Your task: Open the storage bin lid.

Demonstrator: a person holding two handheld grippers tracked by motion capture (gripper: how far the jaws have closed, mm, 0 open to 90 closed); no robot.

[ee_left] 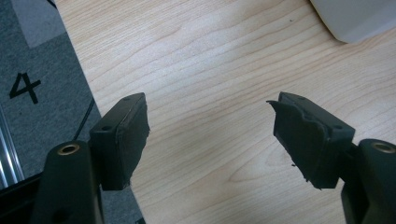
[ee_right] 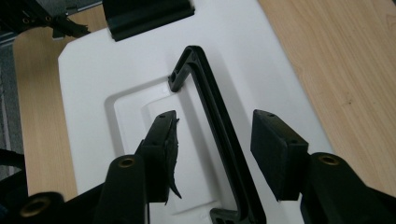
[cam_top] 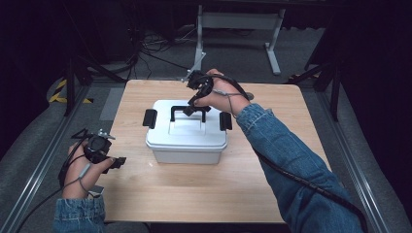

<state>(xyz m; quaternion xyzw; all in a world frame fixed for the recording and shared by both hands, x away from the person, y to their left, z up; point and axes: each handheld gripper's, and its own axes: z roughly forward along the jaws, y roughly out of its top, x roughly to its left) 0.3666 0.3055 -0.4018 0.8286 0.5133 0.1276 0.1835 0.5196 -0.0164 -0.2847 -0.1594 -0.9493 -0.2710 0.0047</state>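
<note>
From above, a white box (cam_top: 186, 136) sits mid-table (cam_top: 204, 194), its black handle (cam_top: 188, 111) raised on the lid and a black latch at each end. My right gripper (cam_top: 192, 103) hangs over that handle; my left gripper (cam_top: 118, 162) rests low at the table's left edge, well apart from the box. Along my left gripper (ee_left: 210, 135), the jaws stand wide over bare wood, with a box corner (ee_left: 355, 18) far off. Along my right gripper (ee_right: 212, 140), the jaws are open and straddle the handle (ee_right: 219, 135), not closed on it.
</note>
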